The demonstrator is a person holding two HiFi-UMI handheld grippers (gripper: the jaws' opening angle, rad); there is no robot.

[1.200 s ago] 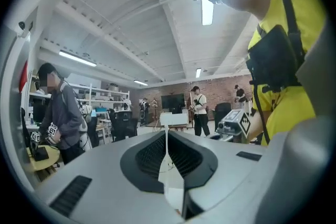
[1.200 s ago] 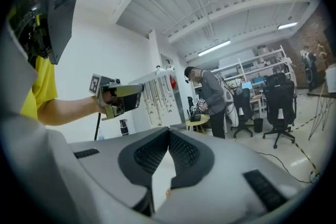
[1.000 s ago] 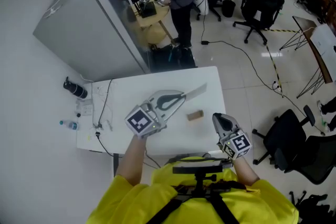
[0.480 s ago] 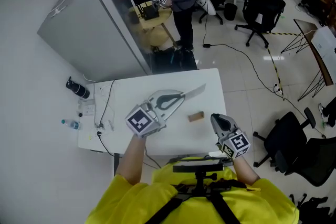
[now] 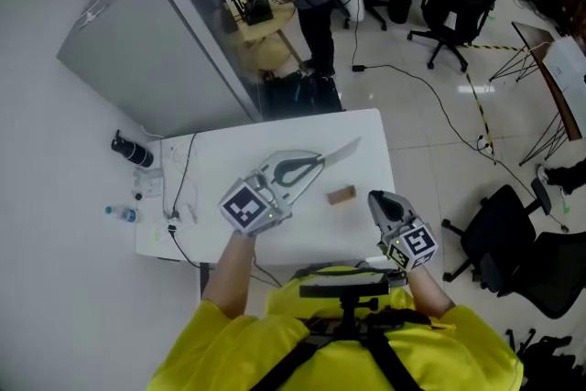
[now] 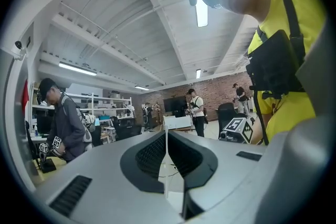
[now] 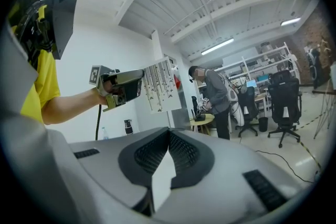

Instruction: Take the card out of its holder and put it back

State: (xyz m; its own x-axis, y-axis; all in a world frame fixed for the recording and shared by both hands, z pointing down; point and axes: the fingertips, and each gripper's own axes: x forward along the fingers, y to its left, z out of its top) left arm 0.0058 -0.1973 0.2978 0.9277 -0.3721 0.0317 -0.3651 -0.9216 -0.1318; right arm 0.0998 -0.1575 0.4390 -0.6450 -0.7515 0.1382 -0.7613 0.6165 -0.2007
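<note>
**Card held clear of its holder.** My left gripper [image 5: 319, 166] had its jaws clenched on the card [image 5: 341, 157], which projected beyond their tips, raised above the table [image 5: 220, 151]. The holder [image 5: 341, 197], a small brown block, lay on the table just right of the left jaws and ahead of the right gripper [image 5: 377, 199], whose jaws were closed on nothing. Over the last second neither gripper nor the card shifted noticeably. I judged removal complete and reinsertion not yet begun.
</note>
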